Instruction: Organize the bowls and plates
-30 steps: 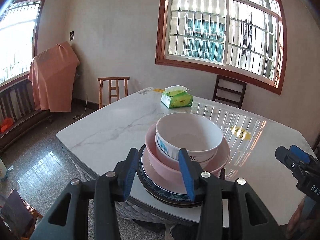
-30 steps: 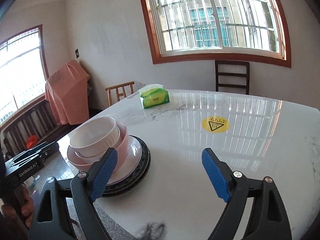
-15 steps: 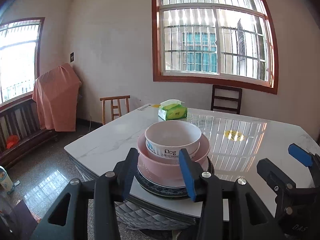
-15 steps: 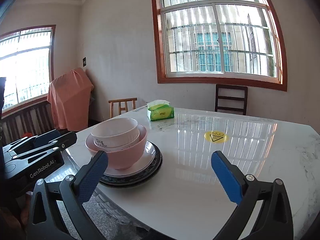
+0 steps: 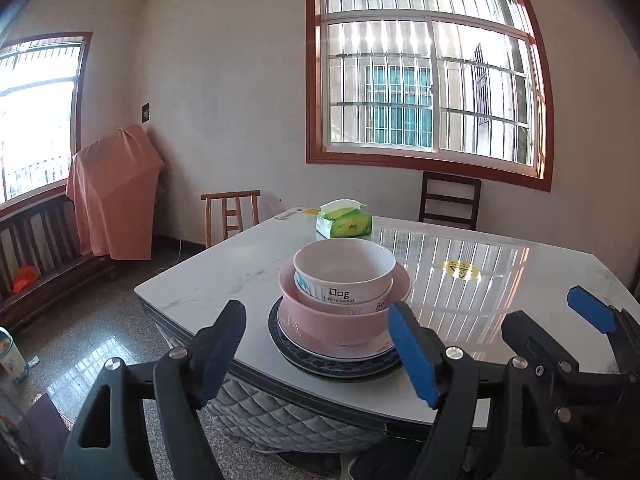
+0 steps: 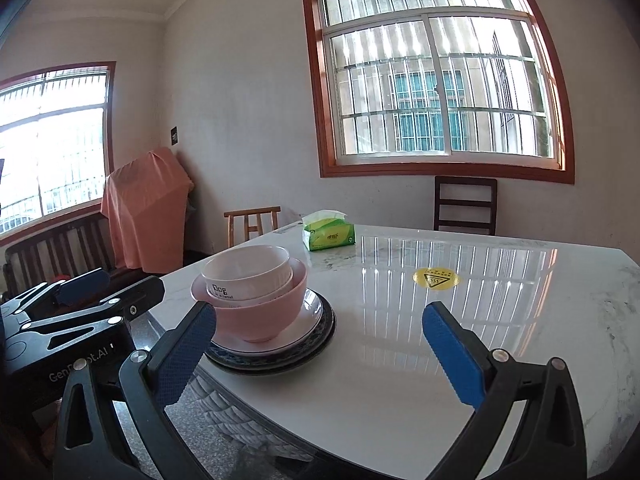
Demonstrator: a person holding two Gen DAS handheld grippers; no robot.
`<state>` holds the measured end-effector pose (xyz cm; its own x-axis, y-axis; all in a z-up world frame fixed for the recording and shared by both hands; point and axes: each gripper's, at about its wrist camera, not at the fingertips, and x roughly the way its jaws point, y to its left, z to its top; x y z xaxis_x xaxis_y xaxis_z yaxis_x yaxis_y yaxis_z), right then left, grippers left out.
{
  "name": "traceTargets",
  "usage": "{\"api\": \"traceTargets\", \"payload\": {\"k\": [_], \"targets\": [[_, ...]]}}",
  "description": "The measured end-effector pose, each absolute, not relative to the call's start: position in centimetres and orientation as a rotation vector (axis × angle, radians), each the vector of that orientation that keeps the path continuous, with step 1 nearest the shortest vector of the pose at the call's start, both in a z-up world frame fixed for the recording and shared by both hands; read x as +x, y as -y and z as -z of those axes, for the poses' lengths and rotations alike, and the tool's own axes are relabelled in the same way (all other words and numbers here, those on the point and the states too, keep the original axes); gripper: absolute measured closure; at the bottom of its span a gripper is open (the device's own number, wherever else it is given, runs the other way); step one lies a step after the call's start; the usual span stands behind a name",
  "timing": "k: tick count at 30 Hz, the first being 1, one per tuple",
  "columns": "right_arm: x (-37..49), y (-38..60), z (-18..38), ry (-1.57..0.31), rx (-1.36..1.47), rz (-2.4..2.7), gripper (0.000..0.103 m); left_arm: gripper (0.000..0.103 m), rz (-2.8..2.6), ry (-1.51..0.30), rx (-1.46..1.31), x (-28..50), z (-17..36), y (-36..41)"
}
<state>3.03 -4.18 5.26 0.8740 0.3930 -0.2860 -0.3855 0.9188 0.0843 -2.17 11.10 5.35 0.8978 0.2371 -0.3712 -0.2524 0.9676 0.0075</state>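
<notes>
white bowl (image 5: 344,276) reads "Dog" | left claw (image 5: 320,344) just spread, empty | right claw (image 6: 320,356) wide apart, empty

My left gripper (image 5: 316,354): black plastic frame, triangular cut-outs in arms, silver screw heads at pivots, blue textured pads (image 5: 412,356) on fingers. My right gripper (image 6: 324,354): same black build, blue cross-hatched pads (image 6: 454,354), silver screws. White "GenRobot.AI" lettering visible on left unit's housing, partly hidden, in right wrist view.
</notes>
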Motion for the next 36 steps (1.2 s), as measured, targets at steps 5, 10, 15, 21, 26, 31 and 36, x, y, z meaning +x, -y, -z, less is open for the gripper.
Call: {"api": "traceTargets", "payload": {"k": [5, 10, 15, 21, 26, 31, 36], "targets": [[2.6, 3.8, -5.1, -0.304, 0.009, -0.412, 0.0, 0.028, -0.267, -0.385, -0.043, -2.8, -5.1, -11.4], [2.1, 3.5, -5.0, -0.305, 0.003, -0.426, 0.0, 0.024, -0.274, -0.377, -0.059, -3.4, -5.1, -11.9], [1.5, 3.2, -5.1, -0.301, -0.013, -0.435, 0.0, 0.024, -0.275, -0.373, -0.062, -3.9, -5.2, -12.2], [1.4, 2.8, -5.2, -0.308, -0.022, -0.436, 0.0, 0.023, -0.275, -0.387, -0.083, -4.1, -4.8, -12.9], [1.1, 2.5, -5.2, -0.307, -0.036, -0.436, 0.0, 0.023, -0.293, -0.381, -0.086, -4.4, -4.7, -13.1], [1.0, 2.5, -5.2, -0.306, -0.04, -0.441, 0.0, 0.023, -0.295, -0.384, -0.095, -4.5, -4.7, -13.4], [0.9, 2.3, -5.2, -0.306, -0.045, -0.446, 0.0, 0.023, -0.297, -0.389, -0.098, -4.7, -4.5, -13.5]]}}
